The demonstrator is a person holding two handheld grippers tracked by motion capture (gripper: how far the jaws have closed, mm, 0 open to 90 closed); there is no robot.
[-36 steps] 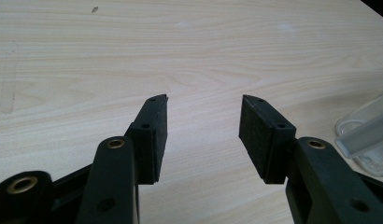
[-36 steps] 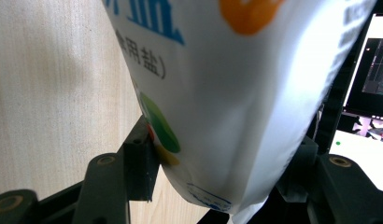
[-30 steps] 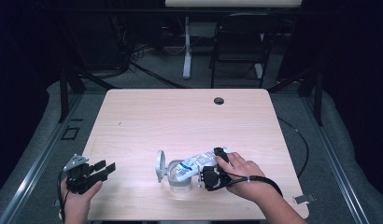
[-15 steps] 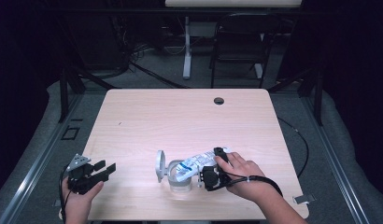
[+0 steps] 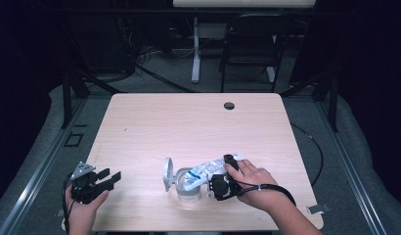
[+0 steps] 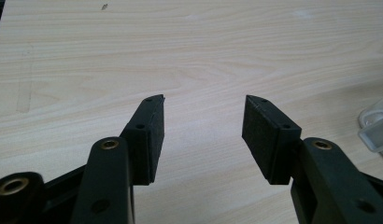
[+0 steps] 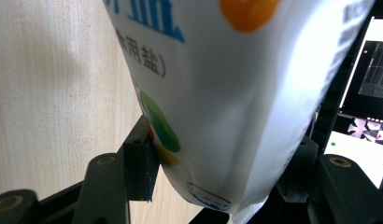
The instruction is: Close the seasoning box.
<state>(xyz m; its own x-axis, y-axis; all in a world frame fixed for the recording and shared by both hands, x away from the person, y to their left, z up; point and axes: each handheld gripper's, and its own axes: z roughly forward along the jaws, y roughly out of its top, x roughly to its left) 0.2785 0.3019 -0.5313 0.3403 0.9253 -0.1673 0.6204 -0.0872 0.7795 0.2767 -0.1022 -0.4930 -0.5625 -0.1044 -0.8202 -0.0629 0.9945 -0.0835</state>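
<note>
Salt pouch (image 5: 204, 172): hanging slanted just inside the table's (image 5: 189, 122) front edge, near its middle, with the lower end dipping into the mouth of a clear jar (image 5: 188, 193) and the upper end rising toward the right edge. Running its long axis from jar to right hand, low left to high right. Being clamped near the raised end by the right gripper (image 5: 223, 174), pads pressing both faces of the pouch in the right gripper view (image 7: 227, 93), printed side facing the wood. Standing beside the jar on its left, a flipped-open lid (image 5: 167, 174).

Waiting near the front left corner, the left gripper (image 5: 110, 177), pads spread wide over bare wood and grasping nothing (image 6: 203, 121); sitting well apart from jar and pouch, so clearly the farther hand. Judging the next move as the right hand's alone: tipping the raised end higher along that same axis while keeping the low end over the jar's mouth.

Comparing with a second ago: seeing no change, pouch keeping the same slant, both hands staying put.
</note>
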